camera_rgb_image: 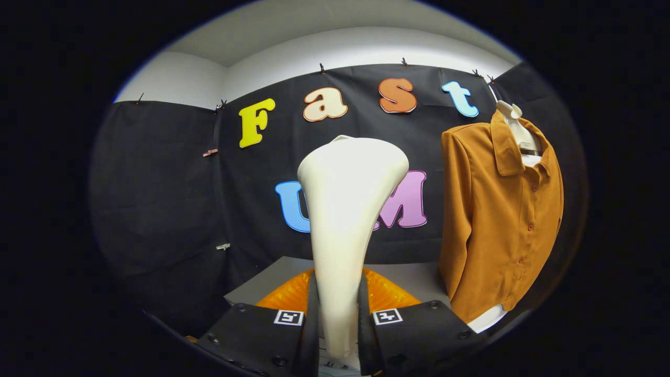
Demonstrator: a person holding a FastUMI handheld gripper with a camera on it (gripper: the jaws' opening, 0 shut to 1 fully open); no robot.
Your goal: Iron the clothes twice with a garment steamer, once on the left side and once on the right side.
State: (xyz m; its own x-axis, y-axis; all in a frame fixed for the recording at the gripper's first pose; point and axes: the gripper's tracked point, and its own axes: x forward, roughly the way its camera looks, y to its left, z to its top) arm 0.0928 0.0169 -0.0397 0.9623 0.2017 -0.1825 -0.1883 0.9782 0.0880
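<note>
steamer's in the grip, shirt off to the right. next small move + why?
Probably swing right and ease toward the rust-orange button-up shirt on its white mannequin. The gripper is shut on the white flared-head garment steamer, held upright between the fingers, but its head faces the black cloth wall, apart from the shirt.

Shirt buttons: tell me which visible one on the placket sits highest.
The button just below the collar of the rust-orange shirt is highest; the others run down beneath it. The gripper grips the white garment steamer.
</note>
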